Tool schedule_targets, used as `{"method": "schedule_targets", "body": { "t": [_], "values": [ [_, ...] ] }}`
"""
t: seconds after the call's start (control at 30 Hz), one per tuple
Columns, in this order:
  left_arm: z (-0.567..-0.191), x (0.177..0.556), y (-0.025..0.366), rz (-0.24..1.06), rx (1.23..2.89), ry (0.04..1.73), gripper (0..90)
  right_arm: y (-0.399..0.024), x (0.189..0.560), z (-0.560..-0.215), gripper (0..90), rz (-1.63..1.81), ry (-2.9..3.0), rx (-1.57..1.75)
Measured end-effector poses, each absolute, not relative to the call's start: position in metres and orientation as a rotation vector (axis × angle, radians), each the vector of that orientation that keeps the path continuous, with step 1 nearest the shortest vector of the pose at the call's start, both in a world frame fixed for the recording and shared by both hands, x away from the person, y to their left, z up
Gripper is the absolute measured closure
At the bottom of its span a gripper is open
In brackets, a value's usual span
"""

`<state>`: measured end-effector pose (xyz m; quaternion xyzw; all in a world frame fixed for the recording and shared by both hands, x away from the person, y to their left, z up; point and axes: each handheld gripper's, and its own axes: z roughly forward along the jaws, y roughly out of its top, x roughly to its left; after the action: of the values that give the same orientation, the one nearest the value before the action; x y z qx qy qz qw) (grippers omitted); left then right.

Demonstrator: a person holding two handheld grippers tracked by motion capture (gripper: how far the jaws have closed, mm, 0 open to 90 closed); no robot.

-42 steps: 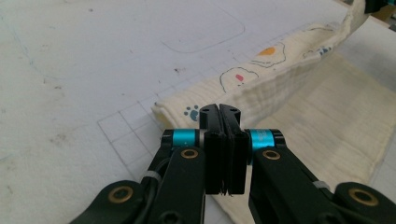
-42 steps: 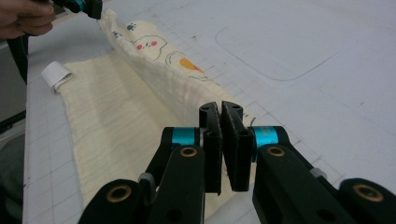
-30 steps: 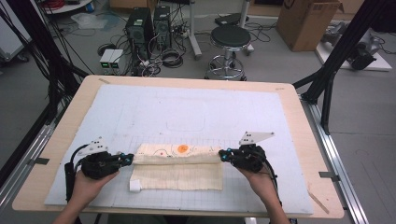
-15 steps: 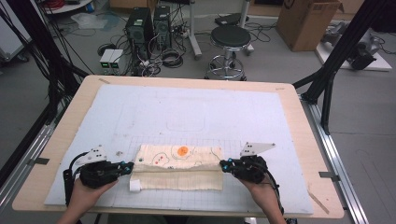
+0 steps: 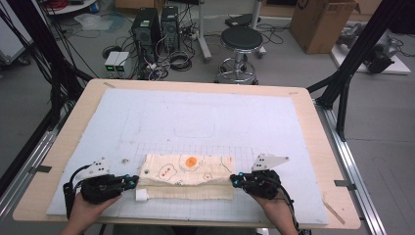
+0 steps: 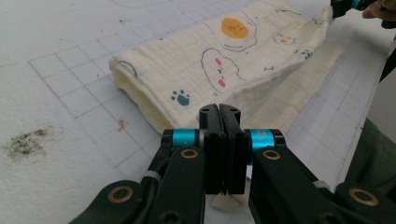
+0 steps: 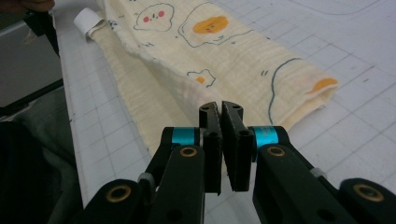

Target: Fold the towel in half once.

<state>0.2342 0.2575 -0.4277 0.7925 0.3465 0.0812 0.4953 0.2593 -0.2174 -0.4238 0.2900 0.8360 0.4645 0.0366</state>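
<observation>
A cream cloth (image 5: 191,171) printed with fried eggs lies folded lengthwise near the front of the table, its upper layer drawn over a plain lower layer. My left gripper (image 5: 133,182) is shut on the cloth's left end and my right gripper (image 5: 235,181) on its right end. In the left gripper view the closed jaws (image 6: 219,109) pinch the near edge of the cloth (image 6: 224,60). The right gripper view has its jaws (image 7: 219,106) closed on a raised fold of the cloth (image 7: 224,60). A white tag (image 5: 142,195) sticks out at the front left corner.
A white gridded mat (image 5: 195,112) covers the wooden table (image 5: 313,127). There is a dark smudge (image 6: 25,142) on the mat left of the cloth. Beyond the table stand a stool (image 5: 244,39), computer towers (image 5: 154,27) and a cardboard box (image 5: 320,19); black frame posts flank both sides.
Both grippers have moved toward the table's near edge, drawing the cloth's upper layer with them, so the cloth now looks narrower from front to back.
</observation>
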Motion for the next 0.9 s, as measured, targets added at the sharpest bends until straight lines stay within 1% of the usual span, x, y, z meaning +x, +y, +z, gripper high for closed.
{"method": "schedule_targets", "body": {
  "t": [0.2, 0.27, 0.33, 0.4, 0.5, 0.53, 0.63, 0.7, 0.8, 0.9],
  "values": [
    [-0.430, 0.229, 0.259, 0.191, 1.928, 0.836, 87.9, -0.215, 0.254, -0.425, 86.7, 1.422, 2.586, 0.879],
    [-0.430, 0.228, 0.259, 0.197, 1.932, 0.830, 86.6, -0.216, 0.253, -0.426, 86.1, 1.423, 2.592, 0.887],
    [-0.429, 0.227, 0.261, 0.182, 1.915, 0.822, 80.2, -0.218, 0.251, -0.428, 83.9, 1.454, 2.602, 0.887],
    [-0.427, 0.227, 0.263, 0.162, 1.897, 0.815, 71.4, -0.219, 0.247, -0.426, 79.0, 1.480, 2.613, 0.890],
    [-0.424, 0.230, 0.259, 0.164, 1.896, 0.806, 69.0, -0.223, 0.243, -0.421, 72.6, 1.529, 2.596, 0.878],
    [-0.424, 0.231, 0.255, 0.165, 1.904, 0.797, 68.0, -0.223, 0.243, -0.420, 71.7, 1.543, 2.598, 0.877],
    [-0.426, 0.237, 0.242, 0.156, 1.939, 0.788, 68.0, -0.219, 0.245, -0.419, 71.4, 1.536, 2.610, 0.860],
    [-0.428, 0.239, 0.234, 0.171, 1.976, 0.774, 70.5, -0.212, 0.247, -0.422, 72.2, 1.510, 2.631, 0.853],
    [-0.432, 0.240, 0.229, 0.201, 2.030, 0.774, 75.6, -0.205, 0.250, -0.431, 75.2, 1.440, 2.690, 0.836],
    [-0.438, 0.240, 0.232, 0.215, 2.081, 0.786, 77.5, -0.203, 0.249, -0.438, 78.8, 1.394, 2.726, 0.834]
  ]
}}
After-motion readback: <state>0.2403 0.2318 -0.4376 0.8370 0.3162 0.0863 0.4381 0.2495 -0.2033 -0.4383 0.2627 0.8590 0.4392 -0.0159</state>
